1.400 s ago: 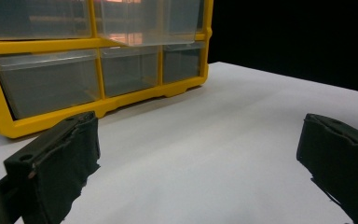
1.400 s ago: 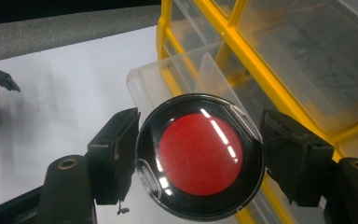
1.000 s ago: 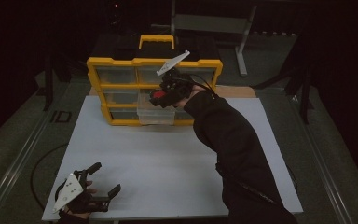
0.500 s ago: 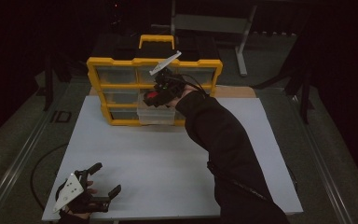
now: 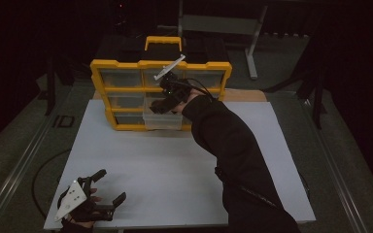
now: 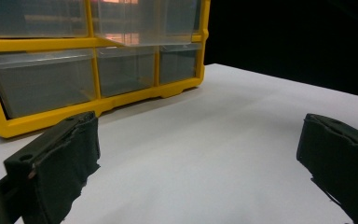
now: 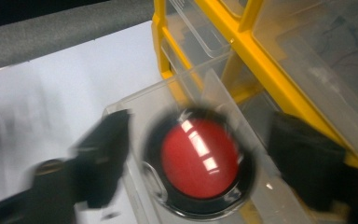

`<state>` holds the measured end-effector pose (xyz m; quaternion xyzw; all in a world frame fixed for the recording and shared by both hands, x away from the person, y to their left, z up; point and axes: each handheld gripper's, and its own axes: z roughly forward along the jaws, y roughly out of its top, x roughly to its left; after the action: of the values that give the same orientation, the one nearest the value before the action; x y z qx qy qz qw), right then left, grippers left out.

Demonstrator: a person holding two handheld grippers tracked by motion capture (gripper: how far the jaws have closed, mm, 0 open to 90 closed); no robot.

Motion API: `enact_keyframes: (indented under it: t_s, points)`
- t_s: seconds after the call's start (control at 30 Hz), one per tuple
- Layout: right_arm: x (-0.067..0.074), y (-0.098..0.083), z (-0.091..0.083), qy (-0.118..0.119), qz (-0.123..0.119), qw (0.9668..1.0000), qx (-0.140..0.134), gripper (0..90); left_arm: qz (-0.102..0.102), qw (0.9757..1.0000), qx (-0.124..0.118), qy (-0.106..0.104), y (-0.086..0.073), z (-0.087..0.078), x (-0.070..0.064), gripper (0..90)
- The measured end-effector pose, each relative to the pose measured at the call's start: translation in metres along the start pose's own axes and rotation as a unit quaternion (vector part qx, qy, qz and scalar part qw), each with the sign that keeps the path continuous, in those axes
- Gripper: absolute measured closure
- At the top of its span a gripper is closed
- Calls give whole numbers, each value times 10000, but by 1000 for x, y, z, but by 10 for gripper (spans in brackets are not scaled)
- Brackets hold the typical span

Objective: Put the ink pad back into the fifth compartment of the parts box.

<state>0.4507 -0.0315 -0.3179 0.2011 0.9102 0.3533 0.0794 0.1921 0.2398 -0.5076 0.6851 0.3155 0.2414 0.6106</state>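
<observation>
A yellow organizer [image 5: 126, 77] with clear drawers stands at the back of the white tabletop [image 5: 175, 170]. Its lower middle drawer [image 5: 162, 121] is pulled out. My right gripper [image 5: 158, 108] hangs just over that drawer. Its jaws have just been opening. Between them sits a round red thing with a black rim [image 7: 196, 157], blurred, inside the clear drawer [image 7: 135, 102], with a gap to each pad. My left gripper [image 5: 112, 185] rests at the table's front left, open and holding nothing. Its own view, along the left gripper [image 6: 198, 140], faces the organizer [image 6: 93, 107].
A metal stand [image 5: 223, 24] is behind the organizer in the dark. The person's dark sleeve [image 5: 233, 145] crosses the table's right half. A grey rail [image 5: 14, 174] runs along the left floor.
The right gripper has shifted a little left and down over the pulled-out drawer. The left gripper has stayed put.
</observation>
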Motion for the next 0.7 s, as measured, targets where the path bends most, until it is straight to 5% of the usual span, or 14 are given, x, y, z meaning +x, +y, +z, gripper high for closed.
enact_keyframes:
  t_s: [0.37,0.7]
  points:
    - [5,-4,-12,-14,65,9997,-223,96,23,10000,5,12,0,0,0,0]
    - [5,-28,-18,75,254,9983,-511,90,42,10000,-7,-11,1,0,-1,0]
